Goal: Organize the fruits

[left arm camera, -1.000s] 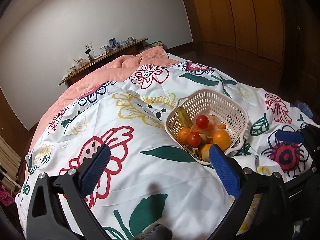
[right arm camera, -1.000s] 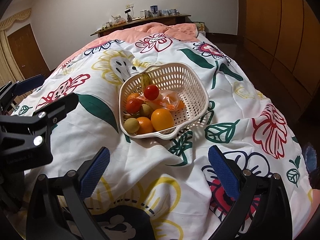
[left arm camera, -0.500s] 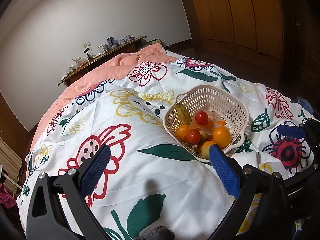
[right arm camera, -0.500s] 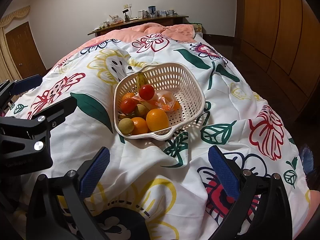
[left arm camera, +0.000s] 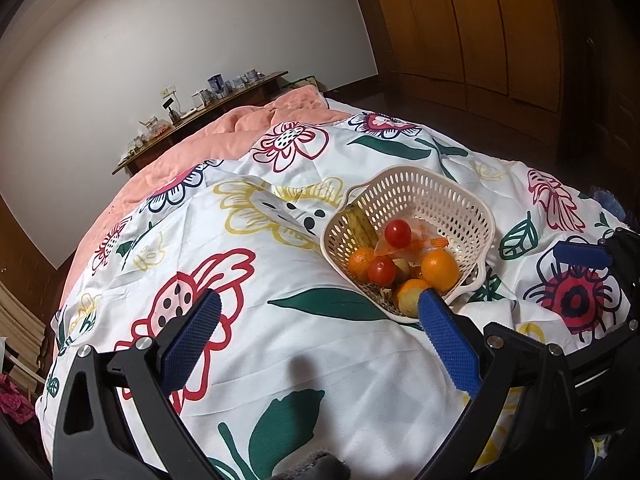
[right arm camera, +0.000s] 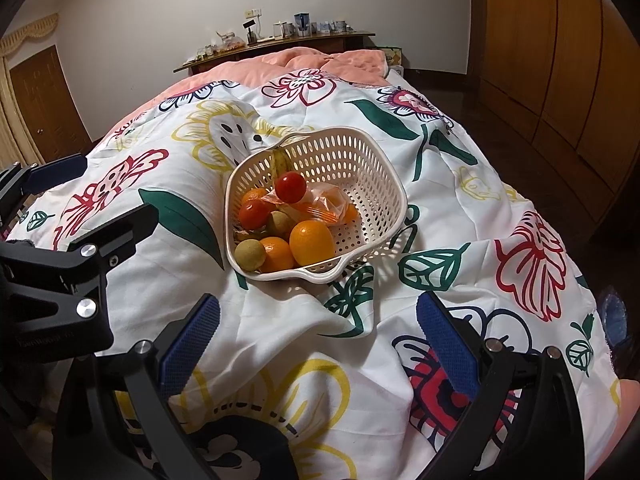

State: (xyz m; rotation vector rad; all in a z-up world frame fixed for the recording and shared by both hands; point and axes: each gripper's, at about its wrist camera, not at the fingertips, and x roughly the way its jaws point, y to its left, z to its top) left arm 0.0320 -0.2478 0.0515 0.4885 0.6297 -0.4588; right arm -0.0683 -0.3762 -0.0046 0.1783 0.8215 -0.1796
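Note:
A cream perforated basket (right arm camera: 372, 176) (left arm camera: 448, 196) sits on a flowered bedspread, holding several fruits: a red tomato (right arm camera: 291, 187) (left arm camera: 397, 233) on top of a clear plastic bag (right arm camera: 324, 204), a second tomato (right arm camera: 252, 214), oranges (right arm camera: 311, 241) (left arm camera: 439, 269), greenish round fruits (right arm camera: 249, 255) and a green-yellow banana (right arm camera: 280, 160) (left arm camera: 362, 224). My right gripper (right arm camera: 318, 334) is open and empty, short of the basket's near rim. My left gripper (left arm camera: 318, 326) is open and empty, to the basket's left; its right finger overlaps the basket's near corner in view.
The bedspread (right arm camera: 460, 208) covers a bed with a pink quilt (right arm camera: 320, 62) at the far end. A wooden shelf (right arm camera: 280, 42) with small items stands beyond. Wooden wardrobes (right arm camera: 560, 60) line the right side. The left gripper's black body (right arm camera: 60, 280) shows at left in the right wrist view.
Both grippers have drifted slightly; the basket appears a little lower and further left in the right wrist view. Both stay open and empty.

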